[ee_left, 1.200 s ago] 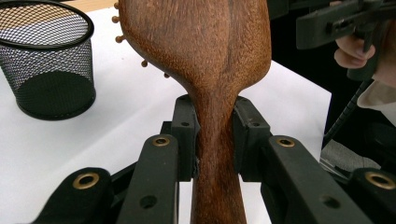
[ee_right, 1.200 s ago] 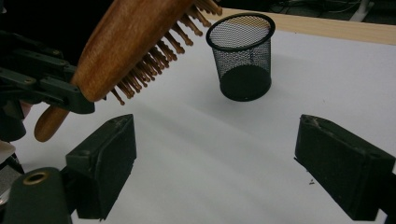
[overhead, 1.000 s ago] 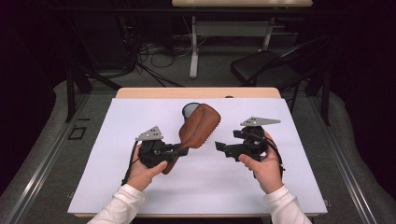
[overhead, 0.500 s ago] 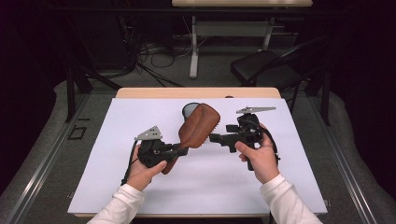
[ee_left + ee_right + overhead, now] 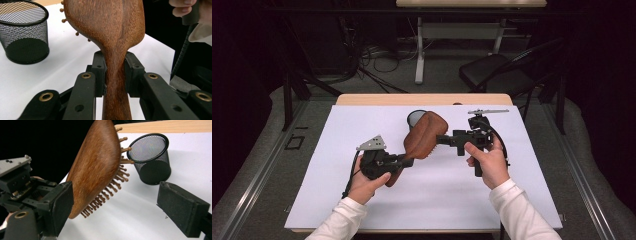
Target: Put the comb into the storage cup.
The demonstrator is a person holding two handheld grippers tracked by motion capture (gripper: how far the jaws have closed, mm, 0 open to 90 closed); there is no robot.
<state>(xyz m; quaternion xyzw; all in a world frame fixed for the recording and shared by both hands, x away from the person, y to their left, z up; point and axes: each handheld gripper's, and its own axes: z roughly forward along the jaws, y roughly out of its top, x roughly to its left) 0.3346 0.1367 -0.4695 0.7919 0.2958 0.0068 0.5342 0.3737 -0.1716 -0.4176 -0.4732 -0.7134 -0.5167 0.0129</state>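
- Since a second ago the right tongs (image 5: 443, 139) have slid in from the right side of the bench toward the brush head, and their jaws have just been closing a bit, with nothing pinched between them.
- Right now those jaws sit apart; in the right gripper view the wooden hairbrush (image 5: 96, 167) is just beyond the left pad, not pressed.
- Left tongs (image 5: 114, 72) are clamped on the brush's neck, holding it up off the white bench cover (image 5: 362, 125), head tilted up and away, bristle pins facing the mesh cup (image 5: 152, 157).
- Mesh cup stands upright near the far edge of the bench, just behind the brush head; from the high view it's mostly hidden by it.
- No brand, label or writing that I can read anywhere.
- Lots of bare cover on the left, front and right; the far wooden edge is close behind the cup.
- Brush handle end is cut off at the bottom of the left gripper view.
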